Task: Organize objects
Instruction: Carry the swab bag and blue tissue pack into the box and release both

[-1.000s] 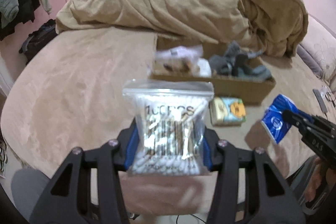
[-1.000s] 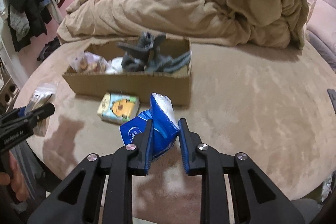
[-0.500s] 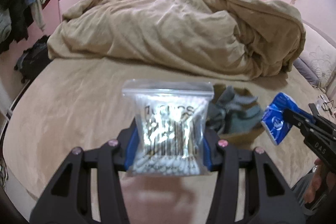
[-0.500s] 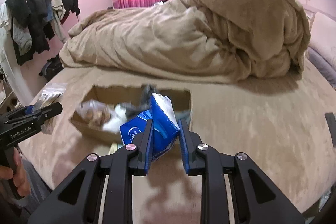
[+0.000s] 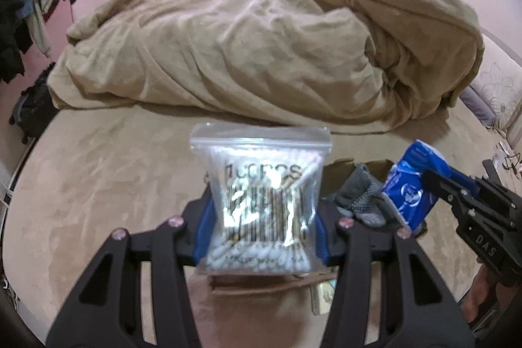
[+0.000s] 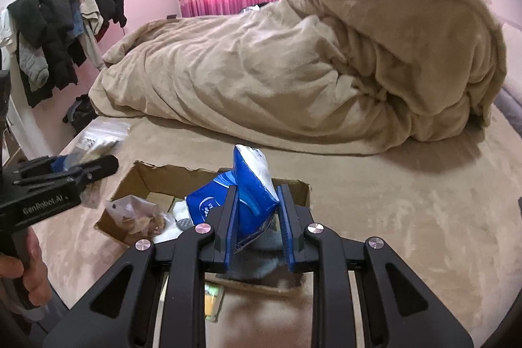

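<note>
A heaped tan plush blanket [image 6: 310,70] lies across the far side of the bed's beige fleece cover [image 6: 407,201]. Nearer than the blanket sits the open brown cardboard box [image 6: 140,175], the landmark here; inside it are a clear bag of brownish snacks [image 6: 143,217], something white, and grey knitted socks [image 5: 359,198]. A small yellow-green packet [image 6: 213,299] lies just outside the box's near wall.

The right gripper [image 6: 257,224] is clenched on a blue and white plastic pouch [image 6: 251,188], its blue pads pressing both sides, and hangs over the box's near-right part. The left gripper [image 5: 261,224] is spread wide yet grasping a clear zip bag of cotton swabs [image 5: 264,201] by its sides, upright, off the box's left edge.

Compared with a second ago, both grippers have kept their loads but moved forward: the box and the packet, then lying well ahead on the bed, now sit low, directly beneath the fingers, and the pouch has come from short of the box to above it.
</note>
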Action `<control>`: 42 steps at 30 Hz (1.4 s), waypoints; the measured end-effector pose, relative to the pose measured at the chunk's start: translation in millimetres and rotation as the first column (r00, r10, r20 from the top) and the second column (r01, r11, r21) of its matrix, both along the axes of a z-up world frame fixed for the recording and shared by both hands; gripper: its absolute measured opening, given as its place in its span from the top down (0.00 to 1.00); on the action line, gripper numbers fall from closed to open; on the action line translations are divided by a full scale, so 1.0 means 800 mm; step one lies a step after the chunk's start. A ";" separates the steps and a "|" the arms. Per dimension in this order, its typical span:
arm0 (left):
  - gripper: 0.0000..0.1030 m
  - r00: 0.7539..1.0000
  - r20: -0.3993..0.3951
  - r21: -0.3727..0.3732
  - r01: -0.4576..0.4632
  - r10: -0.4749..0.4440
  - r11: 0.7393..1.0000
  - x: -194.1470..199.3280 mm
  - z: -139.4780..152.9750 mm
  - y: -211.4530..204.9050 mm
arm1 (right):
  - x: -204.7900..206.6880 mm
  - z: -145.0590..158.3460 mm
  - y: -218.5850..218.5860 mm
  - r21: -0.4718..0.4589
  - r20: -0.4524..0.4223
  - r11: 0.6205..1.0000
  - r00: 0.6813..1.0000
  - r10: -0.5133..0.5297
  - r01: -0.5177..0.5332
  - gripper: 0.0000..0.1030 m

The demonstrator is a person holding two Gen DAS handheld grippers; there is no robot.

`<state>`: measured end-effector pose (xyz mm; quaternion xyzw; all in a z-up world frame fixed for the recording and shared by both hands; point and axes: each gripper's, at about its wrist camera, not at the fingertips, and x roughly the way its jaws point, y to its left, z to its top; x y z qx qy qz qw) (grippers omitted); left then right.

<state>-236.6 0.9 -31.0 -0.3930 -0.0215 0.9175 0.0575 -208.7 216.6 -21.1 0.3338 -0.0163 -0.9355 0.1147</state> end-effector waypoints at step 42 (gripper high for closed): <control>0.37 0.993 0.119 -0.022 0.006 -0.003 1.000 0.001 -0.033 -0.011 | -0.001 -0.044 -0.047 0.002 0.119 0.999 0.992 0.052 -0.053 0.33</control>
